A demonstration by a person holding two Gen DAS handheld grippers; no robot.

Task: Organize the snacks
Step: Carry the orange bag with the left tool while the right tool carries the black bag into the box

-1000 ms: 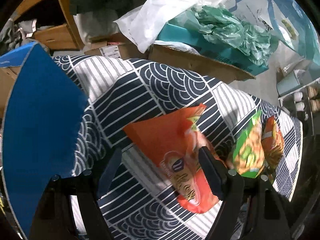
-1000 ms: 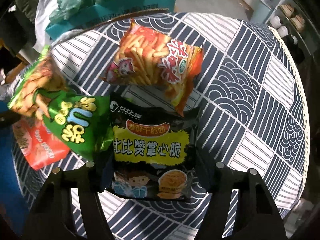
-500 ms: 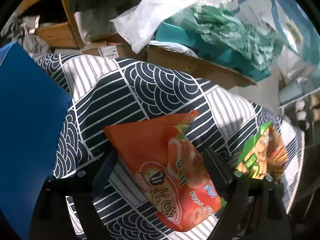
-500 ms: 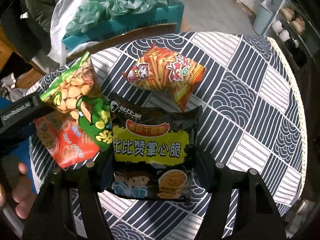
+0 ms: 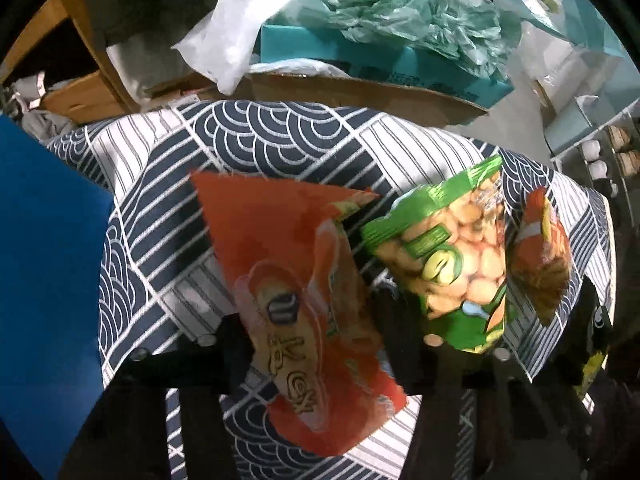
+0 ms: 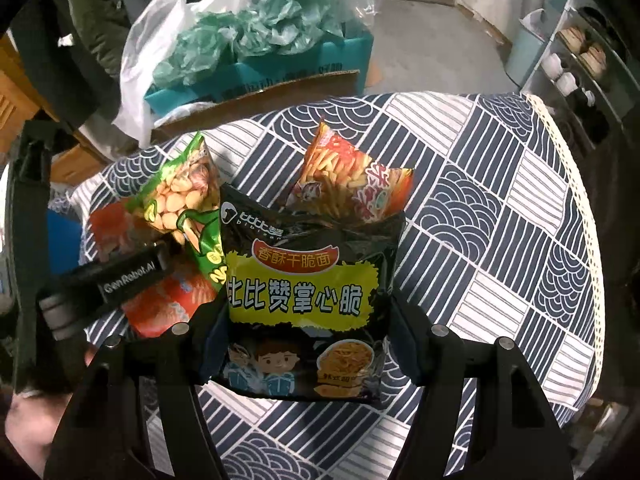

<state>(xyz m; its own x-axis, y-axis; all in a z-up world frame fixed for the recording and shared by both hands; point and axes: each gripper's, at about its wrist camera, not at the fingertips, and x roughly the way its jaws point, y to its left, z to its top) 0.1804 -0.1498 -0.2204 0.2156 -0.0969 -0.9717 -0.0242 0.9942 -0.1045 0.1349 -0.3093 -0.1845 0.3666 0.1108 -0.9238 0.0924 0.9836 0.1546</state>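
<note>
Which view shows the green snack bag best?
Left wrist: the green bag sits close and nearly whole, beside the orange bag. In the right wrist view it is smaller, its lower part behind the black bag.

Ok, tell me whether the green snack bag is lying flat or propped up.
Propped up. The green snack bag leans tilted, its top edge raised above the tablecloth, resting against the black noodle packet and over the red bag.

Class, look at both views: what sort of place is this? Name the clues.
Probably a cluttered room at home, perhaps a storeroom. A table with a patterned cloth stands beside a cardboard box stuffed with plastic bags, and a shelf holds small items.
</note>
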